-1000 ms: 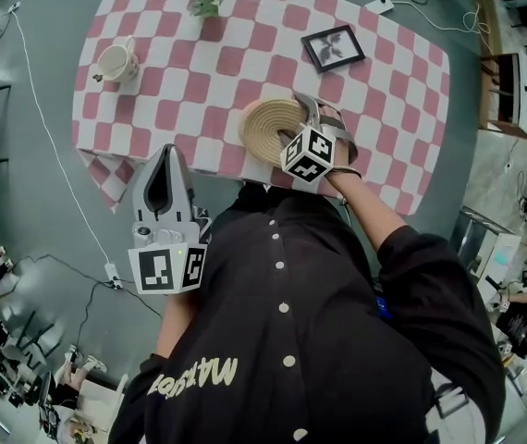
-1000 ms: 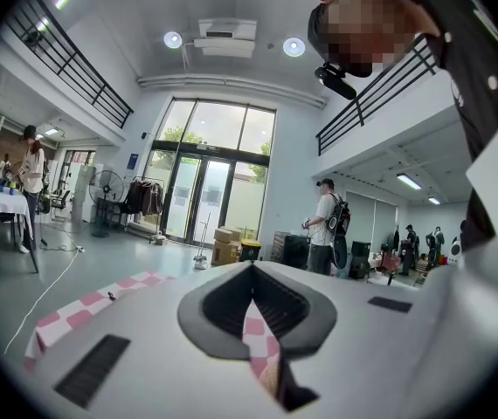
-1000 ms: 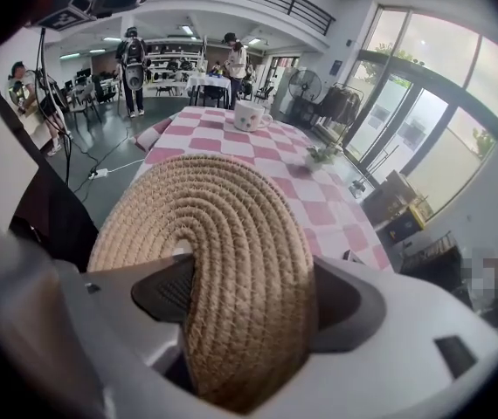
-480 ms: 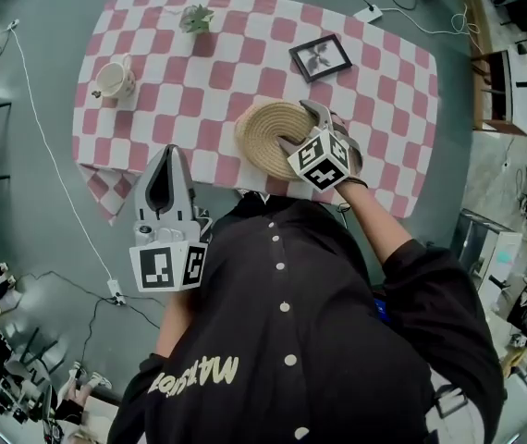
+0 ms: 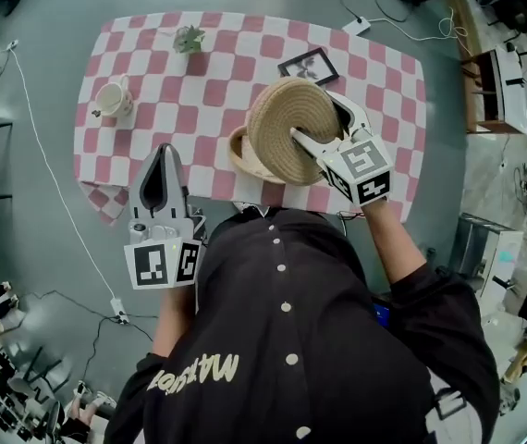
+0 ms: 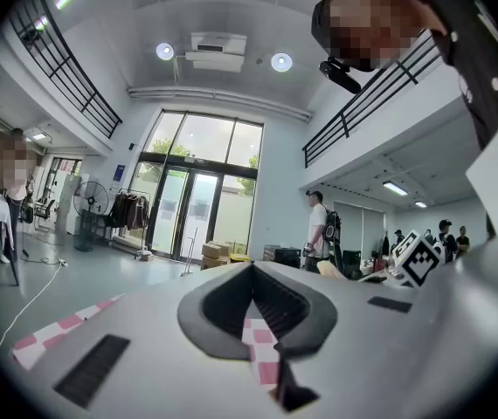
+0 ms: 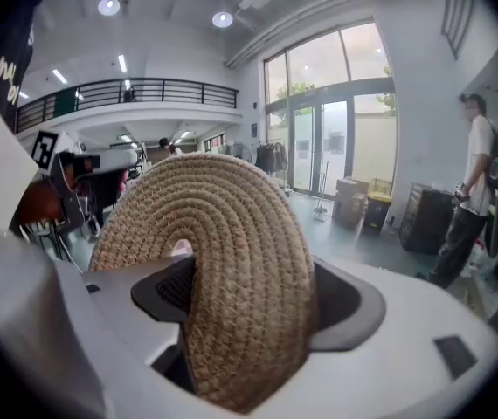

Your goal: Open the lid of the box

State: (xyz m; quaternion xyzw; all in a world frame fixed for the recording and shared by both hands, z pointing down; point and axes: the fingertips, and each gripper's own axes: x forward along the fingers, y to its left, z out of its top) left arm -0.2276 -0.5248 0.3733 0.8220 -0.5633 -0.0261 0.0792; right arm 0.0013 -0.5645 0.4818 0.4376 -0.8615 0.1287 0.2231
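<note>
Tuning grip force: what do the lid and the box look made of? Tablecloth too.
Lid: coiled, stitched rope or straw, tan and matte. The spiral rows and braided texture show clearly in the right gripper view.
Box: same tan woven look at its rim, likely the same fibre.
Tablecloth: pink-and-white checked, probably fabric, since its corner drapes in folds.

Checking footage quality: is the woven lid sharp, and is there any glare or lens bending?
Head view: lid sharp, room edges bowed. Right gripper view: lid weave crisp, windows very bright. Left gripper view: ceiling lamps glare, corners dark.
</note>
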